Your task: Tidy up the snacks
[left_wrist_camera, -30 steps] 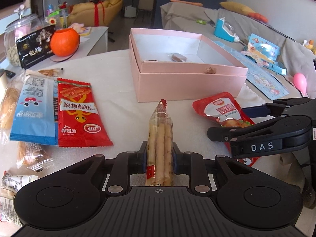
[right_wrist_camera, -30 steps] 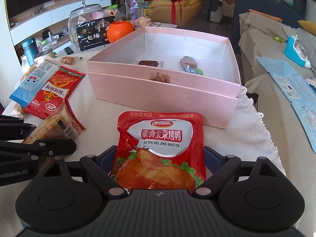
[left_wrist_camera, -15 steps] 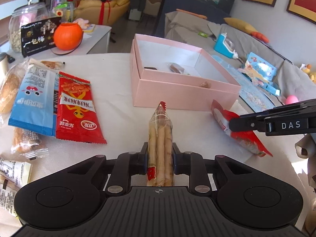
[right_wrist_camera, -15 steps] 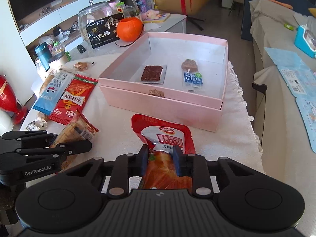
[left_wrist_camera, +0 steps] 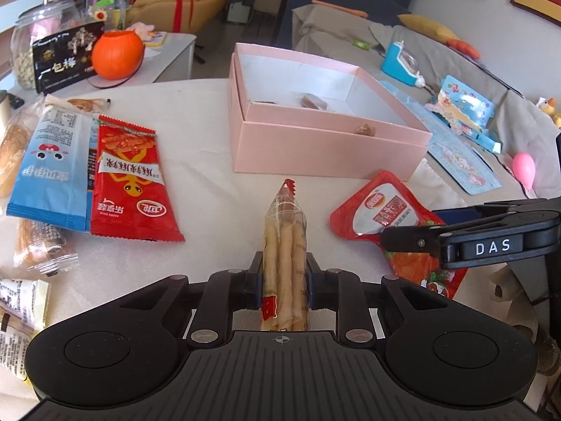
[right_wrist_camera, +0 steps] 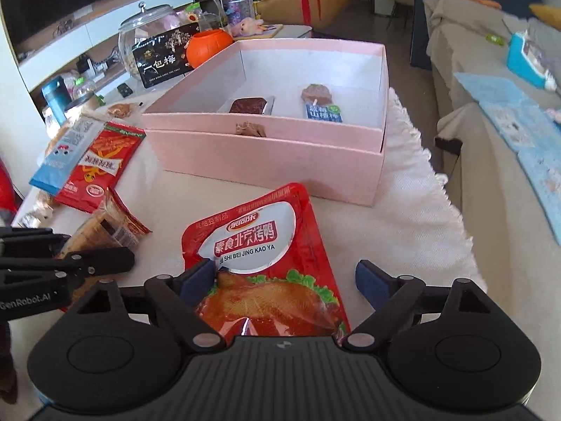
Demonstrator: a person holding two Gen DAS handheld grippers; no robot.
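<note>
My left gripper (left_wrist_camera: 282, 275) is shut on a clear pack of breadsticks (left_wrist_camera: 284, 245), held above the table and pointing at the pink box (left_wrist_camera: 326, 147). My right gripper (right_wrist_camera: 285, 275) is open, its blue pads (right_wrist_camera: 368, 277) spread either side of a red roast-duck snack pouch (right_wrist_camera: 261, 259) that lies flat on the table. The pouch also shows in the left wrist view (left_wrist_camera: 389, 214), under the right gripper's fingers (left_wrist_camera: 413, 238). The pink box (right_wrist_camera: 280, 161) holds a brown bar (right_wrist_camera: 250, 105) and a blue-labelled lollipop snack (right_wrist_camera: 320, 105).
A red snack bag (left_wrist_camera: 128, 179), a blue-white bag (left_wrist_camera: 52, 172) and several bread packets (left_wrist_camera: 38, 245) lie at the table's left. An orange pumpkin pot (left_wrist_camera: 117, 54), a black bag (left_wrist_camera: 66, 59) and a glass jar (left_wrist_camera: 35, 35) stand behind. A sofa with blue items (left_wrist_camera: 463, 112) is right.
My right gripper was shut on the red pouch half a second ago; now its jaws are open and the pouch lies flat on the table. My left gripper still holds the breadsticks.
</note>
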